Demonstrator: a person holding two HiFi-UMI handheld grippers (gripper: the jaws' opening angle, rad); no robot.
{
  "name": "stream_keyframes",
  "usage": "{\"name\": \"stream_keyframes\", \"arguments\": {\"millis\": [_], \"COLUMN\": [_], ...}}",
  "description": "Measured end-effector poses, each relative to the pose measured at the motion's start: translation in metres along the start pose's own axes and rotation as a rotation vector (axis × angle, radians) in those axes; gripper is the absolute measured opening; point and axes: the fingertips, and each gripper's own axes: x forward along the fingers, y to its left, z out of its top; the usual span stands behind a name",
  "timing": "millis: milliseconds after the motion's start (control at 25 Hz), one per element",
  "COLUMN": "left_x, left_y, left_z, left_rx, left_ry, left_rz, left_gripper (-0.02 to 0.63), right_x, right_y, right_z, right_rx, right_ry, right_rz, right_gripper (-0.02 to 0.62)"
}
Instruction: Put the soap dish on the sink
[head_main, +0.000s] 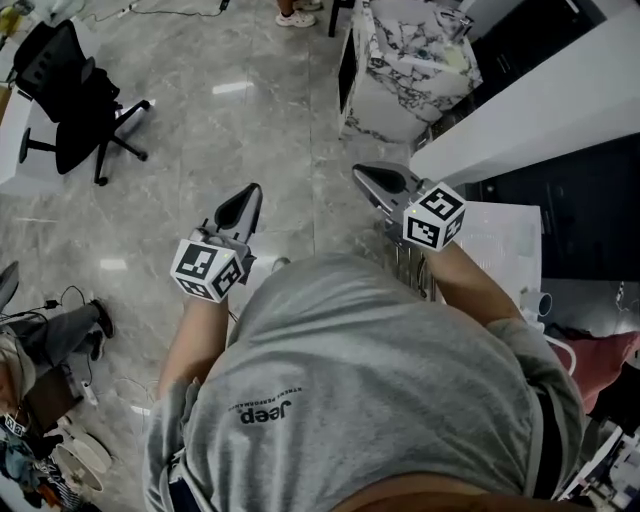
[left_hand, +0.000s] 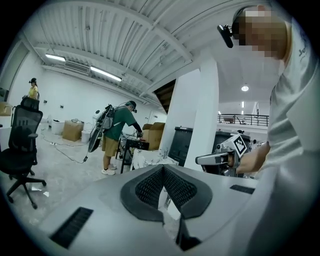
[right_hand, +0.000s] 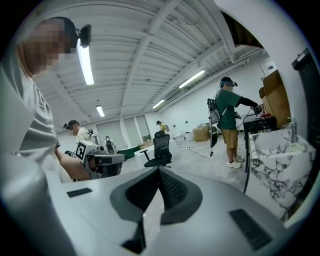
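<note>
- One polished grey stone-tile floor fills most of the head view, and both grippers are held out over it.
- One person in a grey T-shirt occupies the lower half of that view, with a forearm leading out to each gripper.
- One white block-shaped wall runs along the right side, just beside the right gripper.
- One white sink with black marble veining stands ahead and to the right, well apart from both grippers. In the right gripper view it shows at the right edge. The soap dish cannot be picked out with certainty in any view.
- One black wheeled office chair stands far left on the floor.
- One bystander in a green shirt stands bent over a dark stand in the background.
- Left gripper, with a marker cube at its rear: its own view shows the ribbed black pads pressed together at the tips with nothing between them.
- Right gripper, with a marker cube at its rear: its own view shows the jaws likewise closed tip to tip and empty.
</note>
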Motion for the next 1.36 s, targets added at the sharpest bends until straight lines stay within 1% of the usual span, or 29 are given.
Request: {"name": "stream_keyframes", "arguments": {"millis": [160,520,800,1360], "left_x": [0.015,0.031,0.036,0.041], "left_y": [-0.005,-0.022,-0.027,-0.032], "left_z": [0.004,0.006,0.007,0.011], "left_rx": [0.001,0.021,0.024,0.037], "left_ry": [-0.001,0.005,0.007,0.008], "left_rz": [-0.019,-0.057,-0.076,-0.089], "left_gripper": [0.014,0.014,0.014,0.014], "right_x": [-0.010,-0.030,-0.035,-0.041], "right_y": [-0.010,-0.022,-0.022,-0.026], "right_z": [-0.004,-0.008,-0.008,-0.005], "right_rx": [0.023,0.013,-0.007,-0.011], "right_ry": [-0.003,0.003,0.007,0.001], "right_rz": [-0.016,-0.053,-0.058,-0.066], "right_gripper": [0.052,0.051,0.051,0.051]}}
